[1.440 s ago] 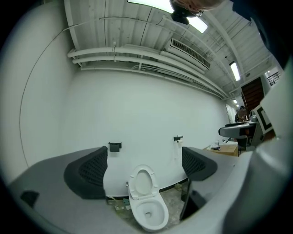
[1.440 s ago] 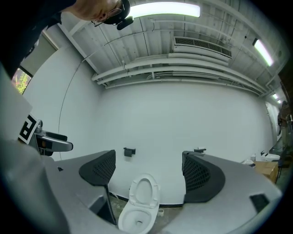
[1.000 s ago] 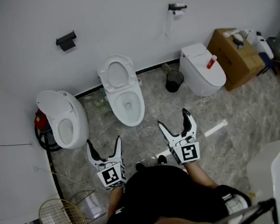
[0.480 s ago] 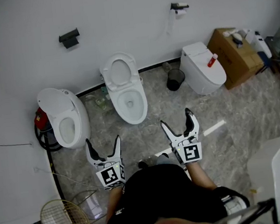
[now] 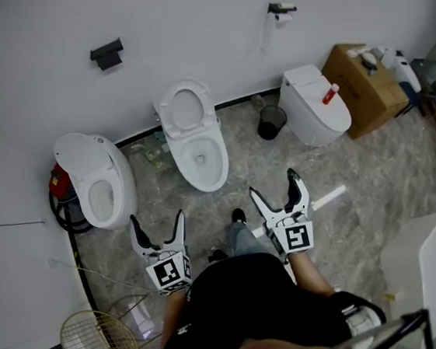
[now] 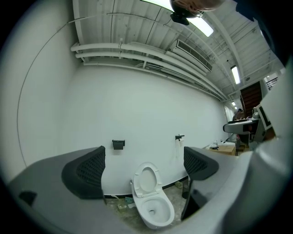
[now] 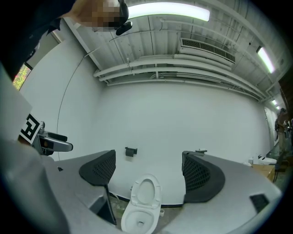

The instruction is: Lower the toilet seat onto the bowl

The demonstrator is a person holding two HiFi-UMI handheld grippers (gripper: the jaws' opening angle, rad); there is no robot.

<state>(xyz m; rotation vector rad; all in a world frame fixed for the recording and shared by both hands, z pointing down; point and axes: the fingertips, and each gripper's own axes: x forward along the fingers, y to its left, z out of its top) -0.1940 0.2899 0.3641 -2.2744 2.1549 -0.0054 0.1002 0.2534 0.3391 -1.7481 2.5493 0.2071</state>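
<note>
White toilet seat [image 5: 184, 107] upright above its bowl [image 5: 219, 160], well ahead of left tool [image 5: 157, 218] and right tool [image 5: 272, 184], both gaping empty.

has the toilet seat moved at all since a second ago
No. The toilet seat still stands raised against the wall behind the bowl.

A red object [image 5: 59, 181] behind the left-hand white toilet [image 5: 100, 171] is mostly hidden by it. Small litter [image 5: 153, 155] at the foot of the wall is too small to name, as are the pale items [image 5: 369, 55] on the brown cardboard box [image 5: 365, 92]. In the right gripper view, the middle white toilet bowl [image 7: 136, 222] is cut off by the bottom edge.
</note>
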